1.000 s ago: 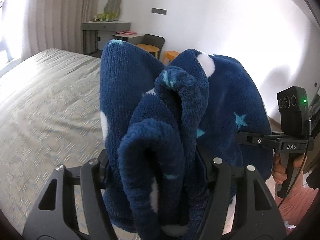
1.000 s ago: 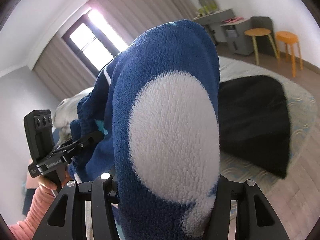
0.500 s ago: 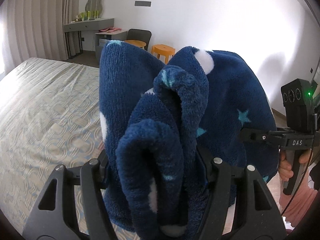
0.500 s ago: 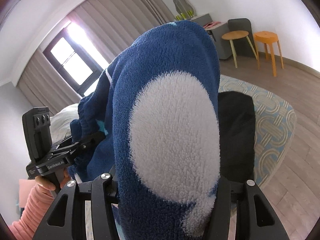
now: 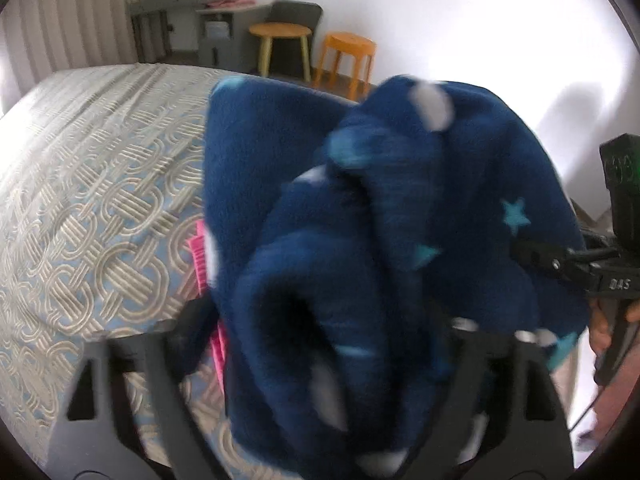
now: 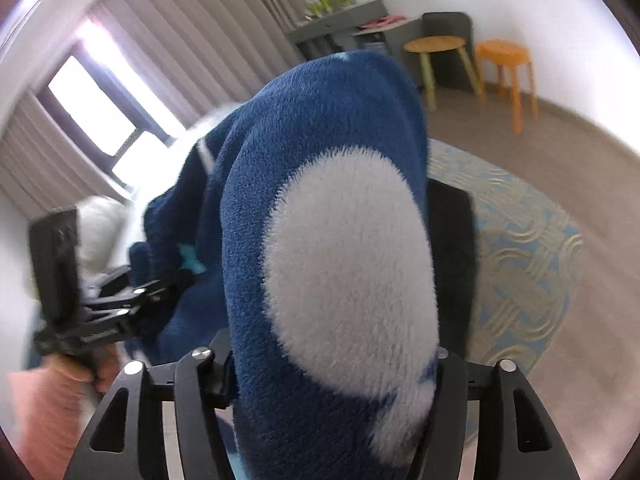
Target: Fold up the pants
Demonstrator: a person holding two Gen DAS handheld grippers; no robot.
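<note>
The pants (image 5: 360, 216) are dark blue fleece with white dots and light blue stars. My left gripper (image 5: 320, 360) is shut on a bunched fold of them and holds it up over the bed (image 5: 100, 200). My right gripper (image 6: 332, 380) is shut on another part of the pants (image 6: 328, 220), where a large white dot fills the view. Each gripper shows in the other's view: the right one (image 5: 560, 260) at the right edge, the left one (image 6: 120, 304) at the lower left. The pants hang between them, and the fingertips are hidden in the fleece.
The bed has a grey and light blue patterned cover. A black garment (image 6: 452, 248) lies on it, and something pink (image 5: 198, 256) shows behind the pants. A wooden stool (image 5: 280, 40), an orange stool (image 5: 348, 56), a desk (image 6: 340, 16) and a curtained window (image 6: 92, 108) stand beyond.
Both grippers have swung with the pants toward the foot of the bed and tilted down. The views are blurred by motion. The pink item has come into view.
</note>
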